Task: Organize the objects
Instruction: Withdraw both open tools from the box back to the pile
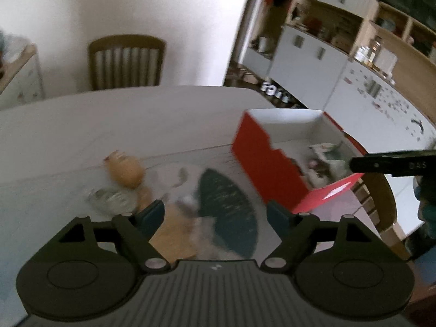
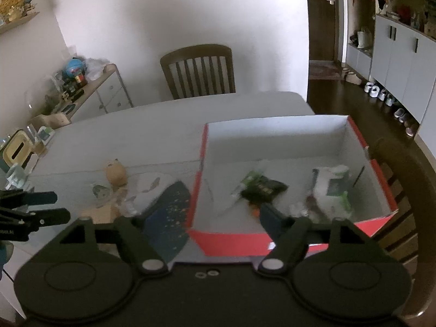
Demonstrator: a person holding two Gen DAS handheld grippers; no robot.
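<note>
Both grippers are spread wide with nothing between the pads: the right gripper (image 2: 203, 215) above the red box (image 2: 223, 238), the left gripper (image 1: 215, 212) over the dark fan (image 1: 229, 209). The beige toy (image 1: 125, 170) lies at ten o'clock; the left should descend squarely before closing.

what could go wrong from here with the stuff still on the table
1. The remaining items lie bunched together beside the fan; open left tongs reaching in may nudge a neighbour or catch two at once.
2. The box sits near the table's corner; a bump on its wall could push it toward the edge.
3. Both views are blurred, so aim may be off.
</note>
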